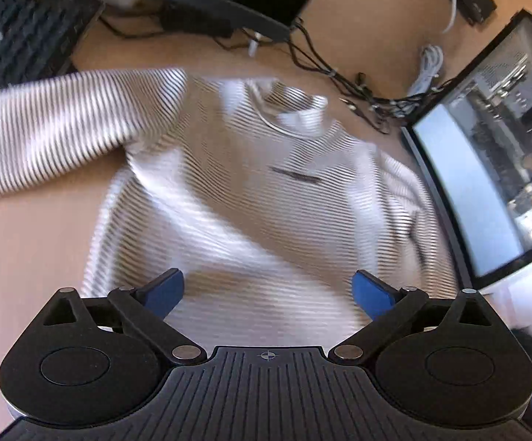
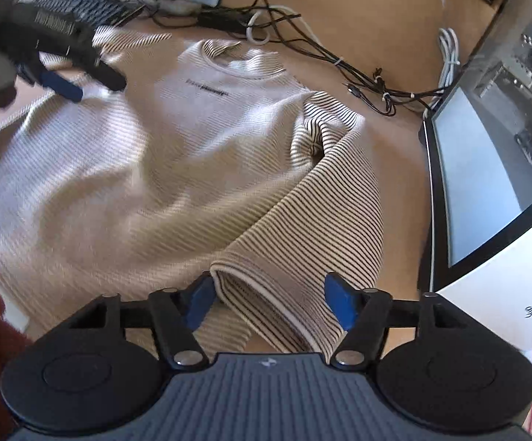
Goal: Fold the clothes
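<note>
Jaws of the left gripper [image 1: 268,292] stand spread wide, nothing between the blue pads, above the lower body of the striped sweater [image 1: 236,198]. Beyond them lie its collar and small chest print, one sleeve [image 1: 56,125] stretched off to the left. Jaws of the right gripper [image 2: 269,299] stand about half open around the cuff [image 2: 262,294] of the other sleeve, the left pad just beside the cuff's edge; whether either pad presses it I cannot tell. Farther out: wooden desk [image 2: 358,7], tangled cables [image 2: 339,62], keyboard [image 1: 20,33], computer case [image 1: 493,147].
</note>
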Demonstrator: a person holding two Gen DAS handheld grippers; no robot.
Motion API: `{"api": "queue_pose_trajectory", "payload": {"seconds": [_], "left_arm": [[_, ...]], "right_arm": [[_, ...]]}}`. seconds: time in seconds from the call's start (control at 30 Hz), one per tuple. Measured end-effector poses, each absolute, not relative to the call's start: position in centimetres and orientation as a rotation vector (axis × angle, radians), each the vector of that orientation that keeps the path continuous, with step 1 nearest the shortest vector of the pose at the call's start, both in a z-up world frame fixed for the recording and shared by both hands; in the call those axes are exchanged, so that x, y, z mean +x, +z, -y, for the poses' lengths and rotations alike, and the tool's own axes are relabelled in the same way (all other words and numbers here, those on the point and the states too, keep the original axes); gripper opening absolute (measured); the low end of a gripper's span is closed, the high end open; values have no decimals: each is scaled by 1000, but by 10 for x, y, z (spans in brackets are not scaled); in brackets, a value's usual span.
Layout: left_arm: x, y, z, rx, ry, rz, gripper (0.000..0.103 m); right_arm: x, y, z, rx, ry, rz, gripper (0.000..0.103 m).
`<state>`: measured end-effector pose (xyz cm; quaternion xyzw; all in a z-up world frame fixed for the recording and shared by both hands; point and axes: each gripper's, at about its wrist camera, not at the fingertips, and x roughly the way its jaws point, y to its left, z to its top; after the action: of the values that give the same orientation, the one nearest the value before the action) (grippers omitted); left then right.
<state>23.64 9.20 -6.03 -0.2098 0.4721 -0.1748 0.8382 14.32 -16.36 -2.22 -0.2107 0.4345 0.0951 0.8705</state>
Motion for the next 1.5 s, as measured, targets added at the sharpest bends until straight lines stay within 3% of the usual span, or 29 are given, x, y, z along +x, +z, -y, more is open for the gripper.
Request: {"api": "queue_pose_trajectory", "payload": {"seconds": [0.07,0.13,0.33,0.47,0.6,0.93,1.1,1.27,1.5], "left_arm": [[228,-62,-81,-440,-429,-1017,103],[222,-68,-70,-412,-468,-1040,103],[214,-70,-66,-390,-478,-1018,103],[214,-71,-70,-428,-486,-1015,103],[212,-72,-73,-428,-503,-1004,103],[205,-75,-80,-422,-559,-964,103],[205,-78,-88,-469,-585,-958,103],[206,-81,-93,-513,-596,-959,103],[209,-80,-88,-500,-596,-959,103]], "right_arm": [[144,-27,166,-390,195,-927,21],[150,-19,169,-333,165,-910,7],[184,121,224,-175,-35,-539,7],[202,189,241,-26,-20,-386,7],[223,206,224,37,69,-369,7],[291,170,136,55,250,-454,7],[312,156,103,54,286,-488,14],[311,157,94,50,319,-465,45],[313,128,114,66,292,-516,61]]}}
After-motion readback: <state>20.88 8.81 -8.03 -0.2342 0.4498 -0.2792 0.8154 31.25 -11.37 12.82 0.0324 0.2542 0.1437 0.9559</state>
